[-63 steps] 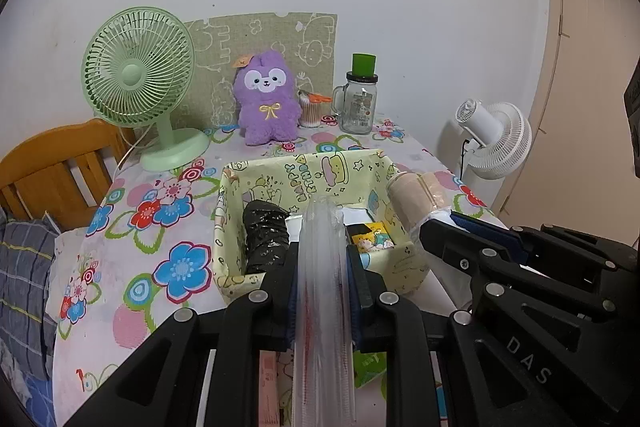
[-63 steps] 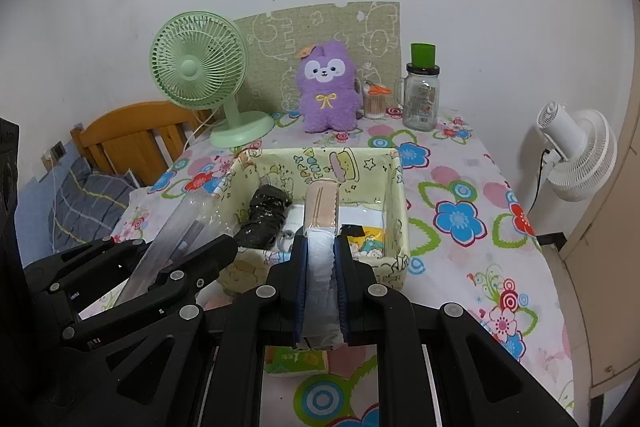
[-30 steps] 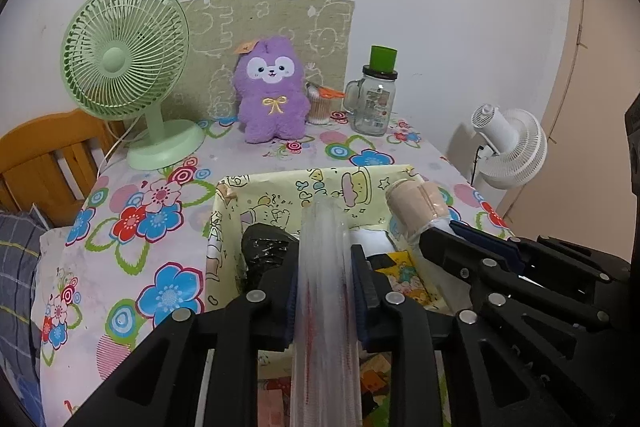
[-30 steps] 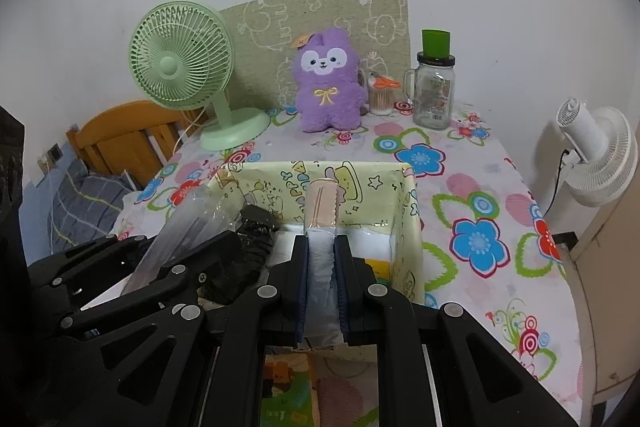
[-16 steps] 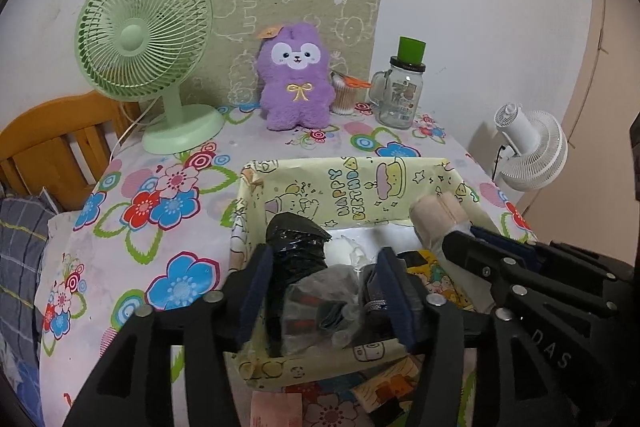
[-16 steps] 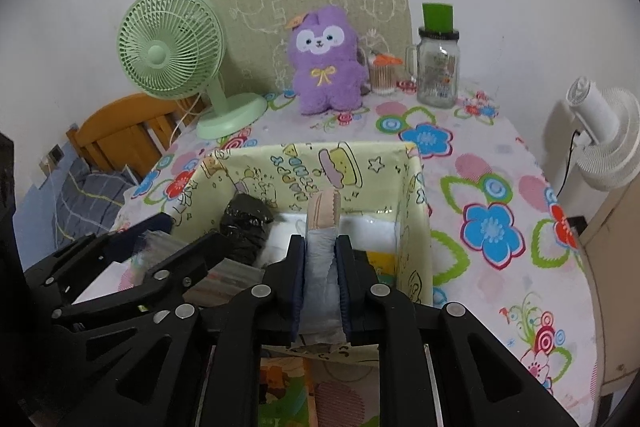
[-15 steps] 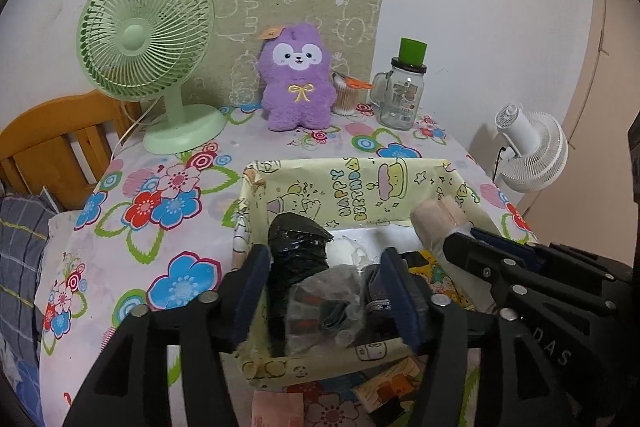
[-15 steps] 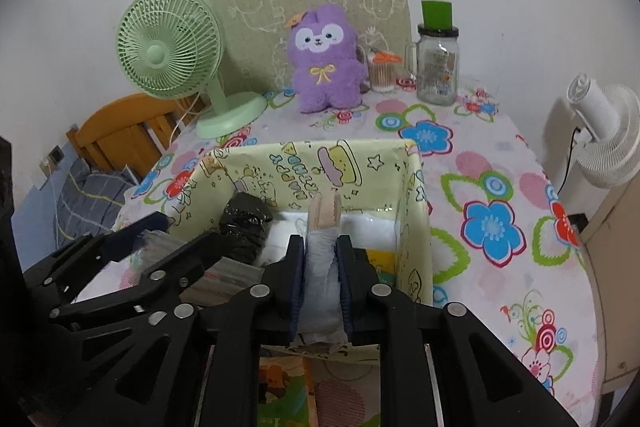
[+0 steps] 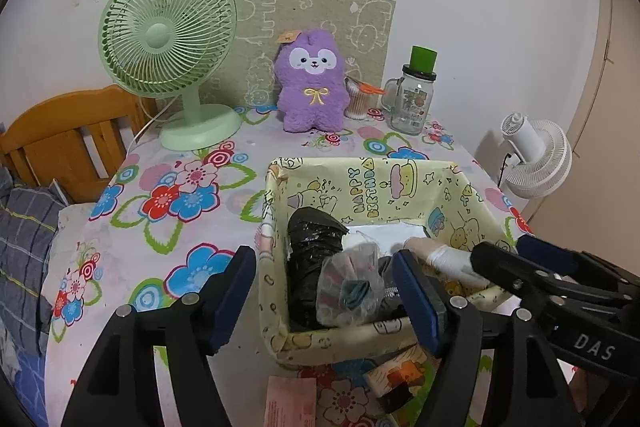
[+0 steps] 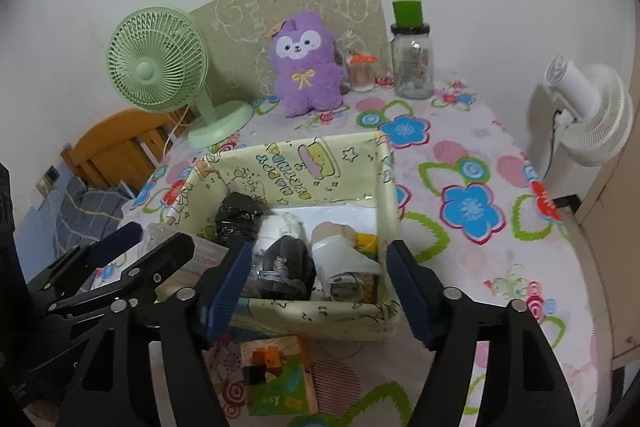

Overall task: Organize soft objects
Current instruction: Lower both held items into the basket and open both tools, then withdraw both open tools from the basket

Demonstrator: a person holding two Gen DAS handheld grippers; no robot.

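A yellow cartoon-print box (image 9: 372, 183) (image 10: 304, 167) stands on the flowered table. In it lie a black wrapped bundle (image 9: 314, 239) (image 10: 236, 217), a clear-bagged roll (image 9: 350, 281) (image 10: 282, 263) and a beige-and-white roll (image 9: 440, 255) (image 10: 344, 255). My left gripper (image 9: 326, 293) is open and empty, its jaws on either side of the box's near wall. My right gripper (image 10: 316, 285) is open and empty above the box's near edge. A purple plush (image 9: 312, 83) (image 10: 306, 65) sits upright at the back.
A green desk fan (image 9: 172, 39) (image 10: 160, 67), a glass jar with a green lid (image 9: 412, 95) (image 10: 412, 55) and a cotton-swab cup (image 10: 360, 73) stand along the wall. A white fan (image 10: 588, 115) stands right of the table. A colourful booklet (image 10: 276, 375) lies before the box.
Both grippers opened and let their rolls go into the box. The clear-bagged roll and the beige roll now lie inside; both grippers have drawn back slightly.
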